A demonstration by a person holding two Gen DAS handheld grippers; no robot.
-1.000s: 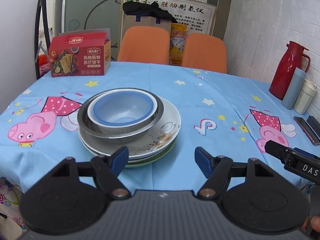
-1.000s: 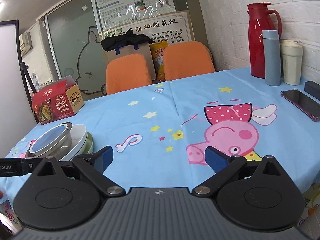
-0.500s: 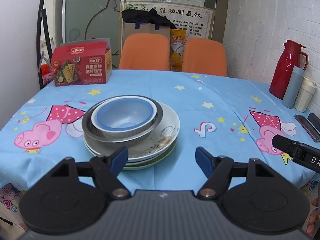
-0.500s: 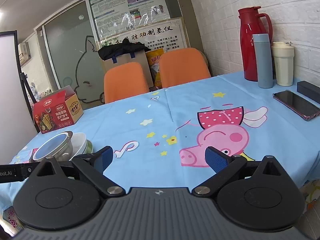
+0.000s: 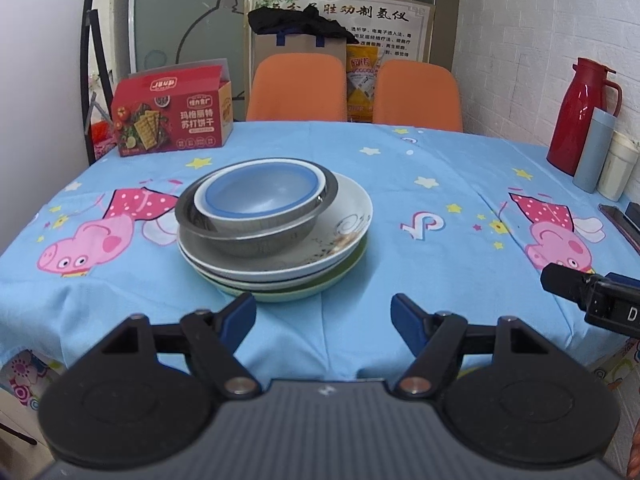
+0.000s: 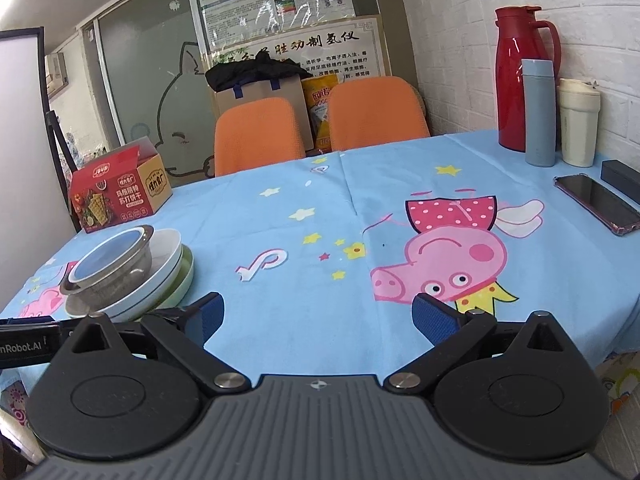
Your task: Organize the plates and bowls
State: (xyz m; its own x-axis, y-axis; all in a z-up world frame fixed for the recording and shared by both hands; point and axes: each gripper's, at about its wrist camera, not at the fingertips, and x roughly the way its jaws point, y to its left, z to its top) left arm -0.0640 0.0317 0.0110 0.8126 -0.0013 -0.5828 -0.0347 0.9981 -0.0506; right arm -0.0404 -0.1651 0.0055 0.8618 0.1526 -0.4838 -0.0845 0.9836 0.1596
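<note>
A stack sits on the blue tablecloth: a blue-rimmed bowl (image 5: 262, 196) nests in a steel bowl (image 5: 256, 236), on a white patterned plate (image 5: 340, 236), on a green plate (image 5: 320, 290). The stack also shows at the left of the right wrist view (image 6: 132, 276). My left gripper (image 5: 322, 316) is open and empty, just in front of the stack near the table's front edge. My right gripper (image 6: 318, 316) is open and empty over the tablecloth, to the right of the stack. Its tip shows at the right edge of the left wrist view (image 5: 592, 292).
A red cracker box (image 5: 172, 116) stands at the back left. A red thermos (image 6: 516, 80), a grey-blue bottle (image 6: 538, 112) and a cream cup (image 6: 578, 124) stand at the back right by the brick wall. A phone (image 6: 596, 204) lies nearby. Two orange chairs (image 5: 296, 88) stand behind the table.
Both grippers have drawn back and lowered a little toward the table's front edge. The stack has not moved. Both jaws stay open.
</note>
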